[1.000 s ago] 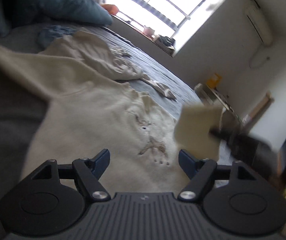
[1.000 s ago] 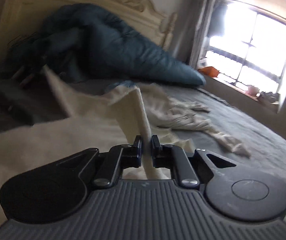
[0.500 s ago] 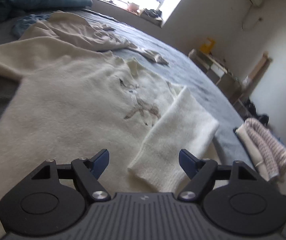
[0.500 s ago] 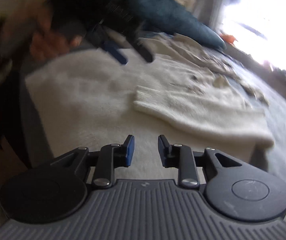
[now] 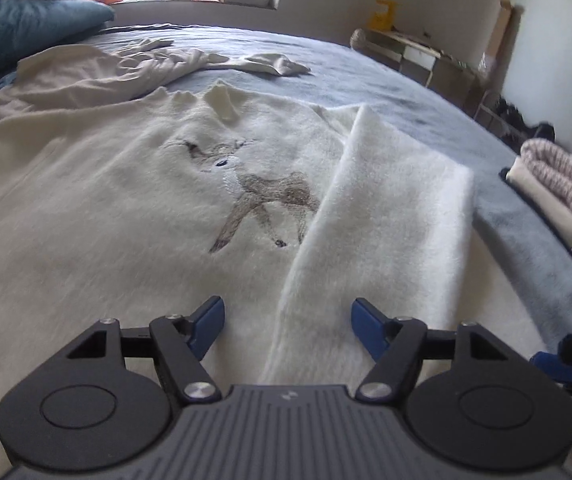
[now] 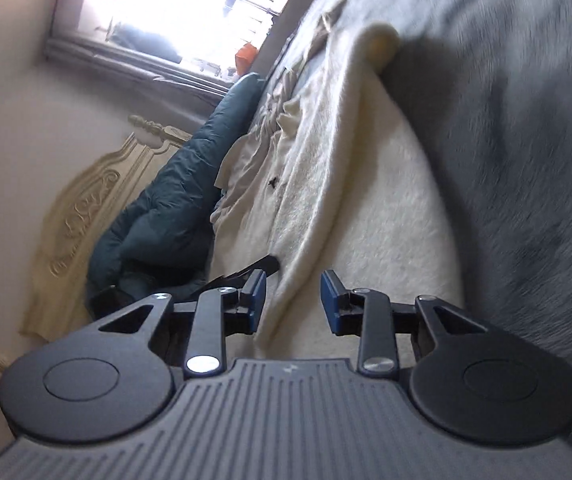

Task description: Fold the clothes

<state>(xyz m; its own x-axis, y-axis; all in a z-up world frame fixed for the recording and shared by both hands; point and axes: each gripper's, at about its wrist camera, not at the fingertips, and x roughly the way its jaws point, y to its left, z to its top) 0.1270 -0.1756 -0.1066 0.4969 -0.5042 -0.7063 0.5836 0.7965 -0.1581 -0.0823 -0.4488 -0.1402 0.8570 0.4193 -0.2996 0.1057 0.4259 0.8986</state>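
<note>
A cream fleece sweater (image 5: 98,208) with a brown deer print (image 5: 262,196) lies flat on the grey bed (image 5: 385,80). Its right sleeve (image 5: 385,216) is folded over the body. My left gripper (image 5: 286,326) is open and empty, low over the sweater's hem by the sleeve cuff. My right gripper (image 6: 293,300) is open and empty, rolled sideways, with the sweater's folded edge (image 6: 325,184) between its fingers but not clamped. Part of the right gripper shows at the right edge of the left wrist view (image 5: 569,360).
A second cream garment (image 5: 142,68) lies crumpled beyond the sweater. A teal duvet (image 6: 158,216) is heaped against the headboard (image 6: 86,208). Folded clothes (image 5: 557,196) are stacked at the bed's right side. A low shelf (image 5: 417,56) stands by the wall.
The right gripper let go of the sleeve, which now lies folded over the sweater body, then dropped low and rolled sideways at the sweater's edge. The left gripper moved closer over the hem.
</note>
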